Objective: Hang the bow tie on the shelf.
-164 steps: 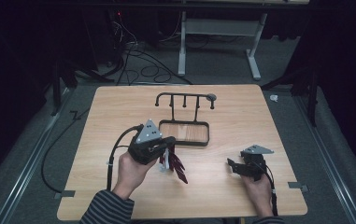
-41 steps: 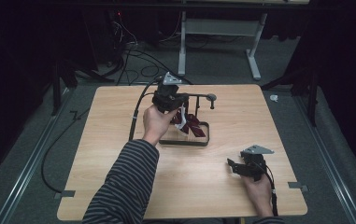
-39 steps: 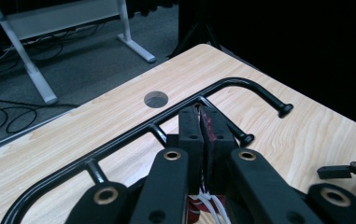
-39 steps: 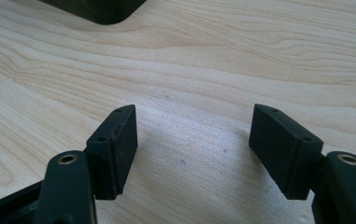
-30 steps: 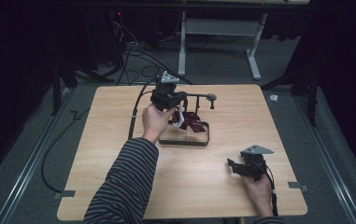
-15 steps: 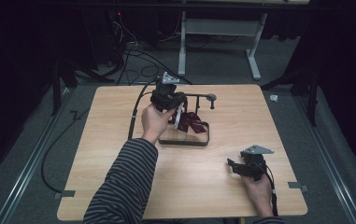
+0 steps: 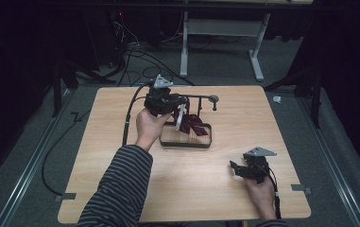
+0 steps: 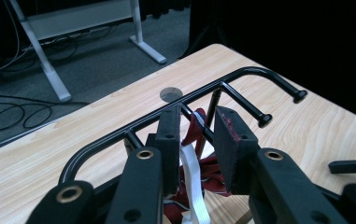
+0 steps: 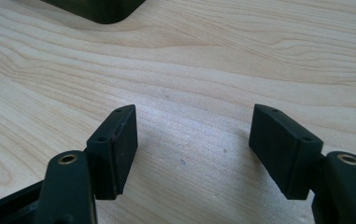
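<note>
High view: left claw (image 7: pixel 176 105) at the black rack (image 7: pixel 199 98), jaws parted around a dark red tie (image 7: pixel 190 124) and its white band, not pinching. Tie drapes from the rack's rail onto the rack's base. Right claw (image 7: pixel 235 169), well apart from the rack toward the person, rests on the surface (image 7: pixel 111 142), jaws wide apart, nothing between.

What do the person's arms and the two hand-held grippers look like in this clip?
Both are black, each topped by a grey three-cornered plate. The left hand-held gripper trails a black cable and sits beyond a dark, light-striped sleeve. The right hand-held gripper has flat rectangular pads with screw holes.
</note>
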Demonstrator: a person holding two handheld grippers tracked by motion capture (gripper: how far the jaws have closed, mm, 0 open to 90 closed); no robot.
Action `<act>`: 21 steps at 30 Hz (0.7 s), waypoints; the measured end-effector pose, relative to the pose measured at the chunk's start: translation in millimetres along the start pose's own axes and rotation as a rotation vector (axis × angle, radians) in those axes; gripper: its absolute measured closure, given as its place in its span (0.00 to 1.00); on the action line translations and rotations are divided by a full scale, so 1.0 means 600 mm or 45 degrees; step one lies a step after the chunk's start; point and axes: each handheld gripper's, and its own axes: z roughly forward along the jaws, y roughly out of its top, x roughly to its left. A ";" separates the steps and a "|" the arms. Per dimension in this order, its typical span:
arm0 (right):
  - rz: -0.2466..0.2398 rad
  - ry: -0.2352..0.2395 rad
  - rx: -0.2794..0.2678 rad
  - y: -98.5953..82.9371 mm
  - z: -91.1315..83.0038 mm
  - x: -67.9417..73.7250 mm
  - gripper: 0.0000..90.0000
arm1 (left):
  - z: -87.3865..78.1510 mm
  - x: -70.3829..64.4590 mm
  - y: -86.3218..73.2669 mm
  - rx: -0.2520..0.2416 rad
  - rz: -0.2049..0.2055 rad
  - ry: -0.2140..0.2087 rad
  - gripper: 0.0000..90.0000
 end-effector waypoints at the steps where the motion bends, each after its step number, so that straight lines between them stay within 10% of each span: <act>1: 0.002 0.000 0.000 0.000 0.000 0.000 0.38 | -0.003 0.000 -0.001 0.001 0.005 -0.001 0.79; 21: -0.001 -0.002 0.000 0.000 0.000 0.000 0.38 | -0.052 0.001 -0.029 -0.014 0.016 -0.006 0.76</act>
